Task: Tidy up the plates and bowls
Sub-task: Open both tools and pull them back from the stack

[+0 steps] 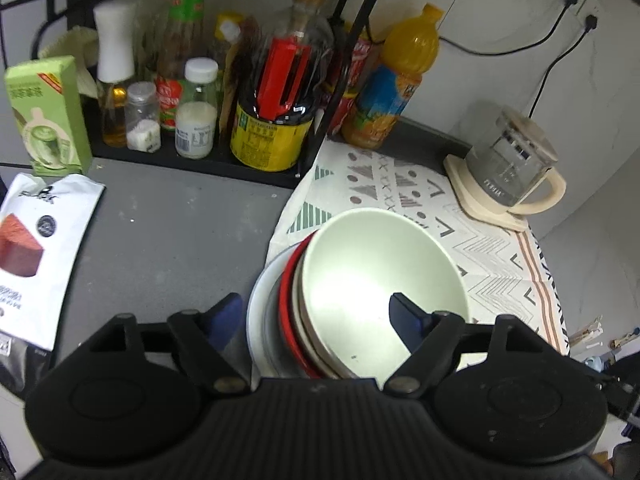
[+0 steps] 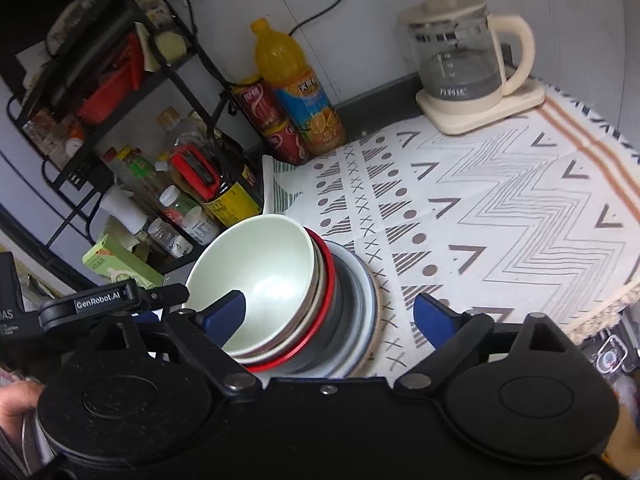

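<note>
A stack of dishes stands tilted on the patterned cloth: a pale green bowl (image 1: 372,276) on top, a beige bowl, a red plate (image 1: 289,320) and grey and white plates below. It also shows in the right wrist view (image 2: 260,264). My left gripper (image 1: 316,316) is open and straddles the stack, one finger inside the green bowl, the other outside at the left. My right gripper (image 2: 332,316) is open and straddles the other side, its left finger inside the bowl. Whether the fingers touch the dishes I cannot tell.
A black rack (image 1: 200,160) with sauce bottles and jars stands behind. An orange juice bottle (image 1: 396,80) and red cans (image 2: 272,120) are beside it. A glass kettle (image 2: 460,60) sits at the cloth's far right. A green carton (image 1: 48,116) and white pouch (image 1: 36,256) lie left.
</note>
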The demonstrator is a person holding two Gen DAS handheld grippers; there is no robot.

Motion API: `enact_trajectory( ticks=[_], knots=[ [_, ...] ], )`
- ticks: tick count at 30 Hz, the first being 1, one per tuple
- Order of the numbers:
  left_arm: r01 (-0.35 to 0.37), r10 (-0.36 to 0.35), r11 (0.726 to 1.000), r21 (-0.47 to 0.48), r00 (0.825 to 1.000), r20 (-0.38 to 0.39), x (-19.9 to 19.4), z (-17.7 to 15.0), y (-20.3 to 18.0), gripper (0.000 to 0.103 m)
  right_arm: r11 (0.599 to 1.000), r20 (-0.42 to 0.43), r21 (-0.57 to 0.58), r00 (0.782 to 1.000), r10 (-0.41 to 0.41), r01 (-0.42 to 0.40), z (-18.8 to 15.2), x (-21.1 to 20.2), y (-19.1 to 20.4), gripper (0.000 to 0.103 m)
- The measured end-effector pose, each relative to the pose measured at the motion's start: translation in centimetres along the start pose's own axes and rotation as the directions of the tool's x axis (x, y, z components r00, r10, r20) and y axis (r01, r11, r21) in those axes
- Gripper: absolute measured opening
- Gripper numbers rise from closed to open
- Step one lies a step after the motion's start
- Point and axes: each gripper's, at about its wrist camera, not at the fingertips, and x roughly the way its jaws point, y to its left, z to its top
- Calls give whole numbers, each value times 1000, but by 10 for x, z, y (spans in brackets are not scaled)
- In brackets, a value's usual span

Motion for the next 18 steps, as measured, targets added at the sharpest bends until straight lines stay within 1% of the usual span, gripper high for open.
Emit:
enact_trajectory(
  ticks=[1,3,6,7,8,12,18],
  knots=[
    [-8,8,1000,1,1000,14,-6,-3,-3,82,1000,7,-9,1000,0,0,-2,-6,-1,94],
    [-23,23,1000,3,999,35,-19,-10,-8,84,1000,22,-15,1000,-1,1,-5,-16,-3,98],
    [-34,33,999,23,997,64,-39,-22,-14,92,1000,48,-24,999,2,-1,-12,-35,-4,101],
    [-37,35,999,37,997,72,-45,-26,-17,99,1000,59,-30,998,5,-3,-15,-41,-4,103],
    [-42,38,998,48,996,81,-51,-31,-19,103,999,76,-38,997,6,-3,-17,-48,-4,103],
    [-40,34,998,52,994,102,-72,-48,-22,103,998,113,-48,993,-28,33,-29,-70,-6,103],
    [-49,39,997,67,989,142,-104,-77,-27,103,997,150,-57,987,-50,59,-49,-98,-11,103]
  ],
)
